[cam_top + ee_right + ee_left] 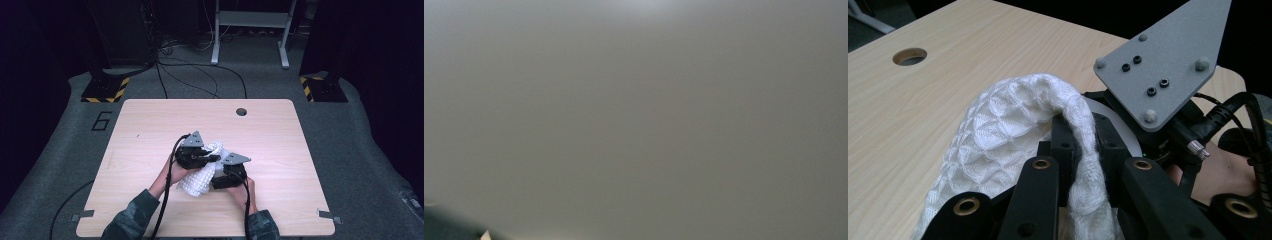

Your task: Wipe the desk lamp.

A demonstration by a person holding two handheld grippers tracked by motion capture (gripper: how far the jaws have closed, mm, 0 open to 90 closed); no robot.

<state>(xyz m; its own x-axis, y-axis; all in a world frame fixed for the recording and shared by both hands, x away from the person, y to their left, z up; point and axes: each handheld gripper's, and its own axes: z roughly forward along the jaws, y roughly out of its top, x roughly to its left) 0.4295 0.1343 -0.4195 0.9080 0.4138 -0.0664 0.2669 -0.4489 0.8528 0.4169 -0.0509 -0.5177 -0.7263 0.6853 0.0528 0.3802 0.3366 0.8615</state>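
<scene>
One white waffle-weave cloth (202, 172) lay bunched just below the table's cable hole (241, 111), soft, light and floppy (best pinched at a folded edge), left gripper (1075, 150) clamped on its ridge, right gripper (226, 179) state unclear.

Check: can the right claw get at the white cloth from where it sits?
Probably yes. The right claw sits against the white cloth, nothing between them; the left claw already pinches a fold of it.
</scene>
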